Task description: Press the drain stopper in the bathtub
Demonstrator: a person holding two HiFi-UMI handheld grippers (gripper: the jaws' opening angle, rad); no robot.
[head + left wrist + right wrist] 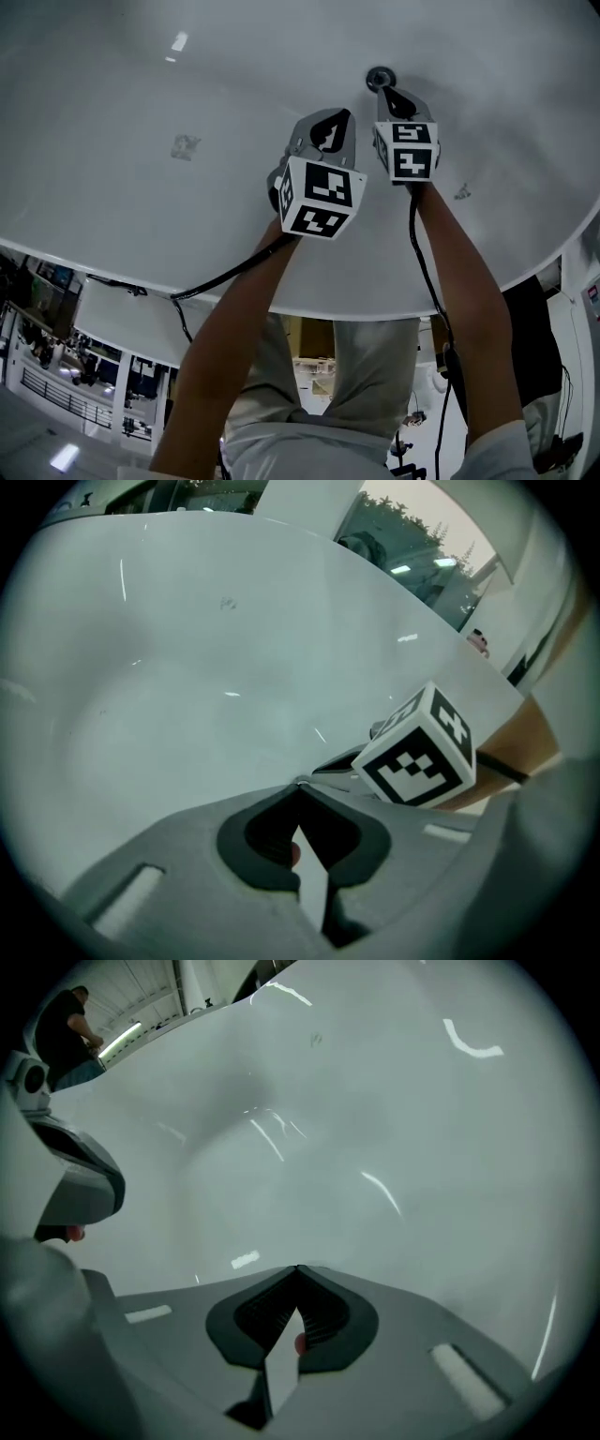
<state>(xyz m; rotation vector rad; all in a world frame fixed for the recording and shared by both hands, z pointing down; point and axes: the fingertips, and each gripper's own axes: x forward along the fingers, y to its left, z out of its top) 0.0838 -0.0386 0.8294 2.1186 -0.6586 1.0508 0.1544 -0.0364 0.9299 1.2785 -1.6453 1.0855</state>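
The drain stopper (pixel 380 77), a small dark round knob, sits on the white bathtub floor (pixel 187 206) at the far upper middle of the head view. My right gripper (pixel 387 92) is shut and empty, its tip right at the near edge of the stopper; whether it touches is unclear. My left gripper (pixel 336 120) is also shut and empty, a little to the left of the stopper and nearer to me. In the left gripper view the closed tip (pixel 298 783) points at bare tub, with the right gripper's marker cube (pixel 417 752) beside it. The right gripper view's closed tip (pixel 298 1267) hides the stopper.
The tub's curved near rim (pixel 375 311) runs under my forearms. A faint grey mark (pixel 185 146) lies on the tub floor at left. Black cables (pixel 225 274) trail over the rim. A person (pixel 66 1026) stands beyond the tub in the right gripper view.
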